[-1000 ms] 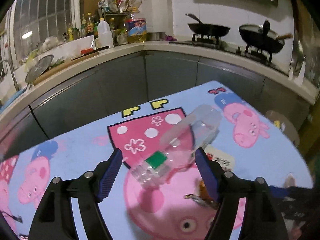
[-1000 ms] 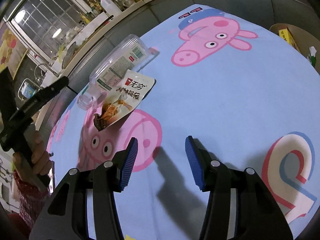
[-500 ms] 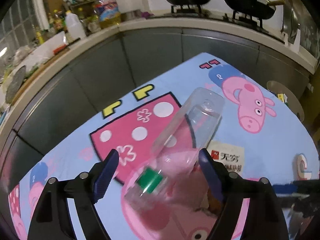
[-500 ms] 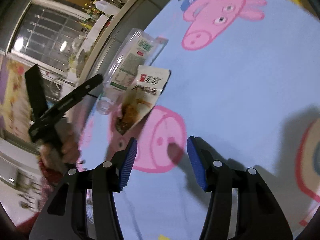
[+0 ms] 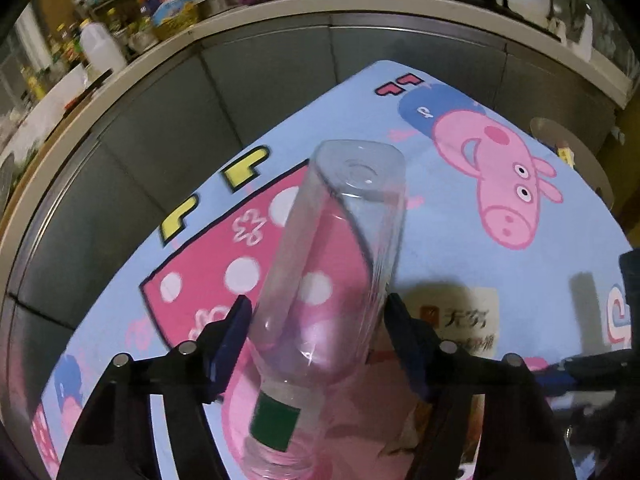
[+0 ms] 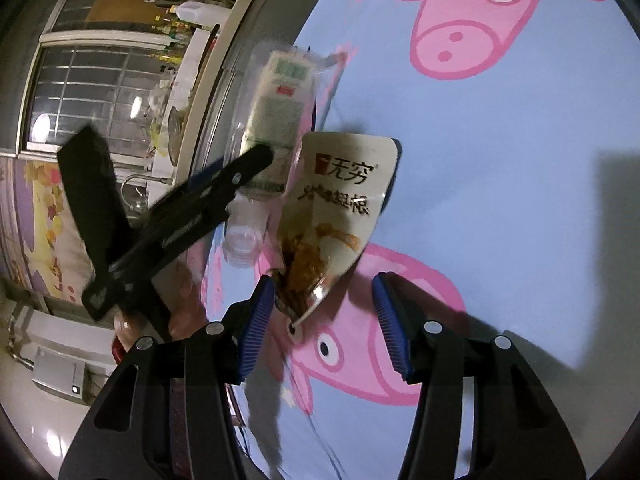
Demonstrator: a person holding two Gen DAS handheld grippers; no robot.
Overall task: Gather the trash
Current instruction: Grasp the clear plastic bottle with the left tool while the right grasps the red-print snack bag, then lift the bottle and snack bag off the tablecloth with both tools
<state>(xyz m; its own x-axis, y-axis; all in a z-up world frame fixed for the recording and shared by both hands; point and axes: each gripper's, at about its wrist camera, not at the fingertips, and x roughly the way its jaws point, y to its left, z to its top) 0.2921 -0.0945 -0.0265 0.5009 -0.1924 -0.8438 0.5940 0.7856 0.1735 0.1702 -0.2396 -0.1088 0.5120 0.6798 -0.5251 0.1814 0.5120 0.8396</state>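
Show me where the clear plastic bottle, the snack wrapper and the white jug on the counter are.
clear plastic bottle (image 5: 332, 280), left wrist view, middle of its body
snack wrapper (image 6: 340, 204), right wrist view, printed front face
white jug (image 5: 100, 50), left wrist view, its body on the counter

Snack pouch (image 6: 340, 216): "无穷" beside red logo; other print unreadable.
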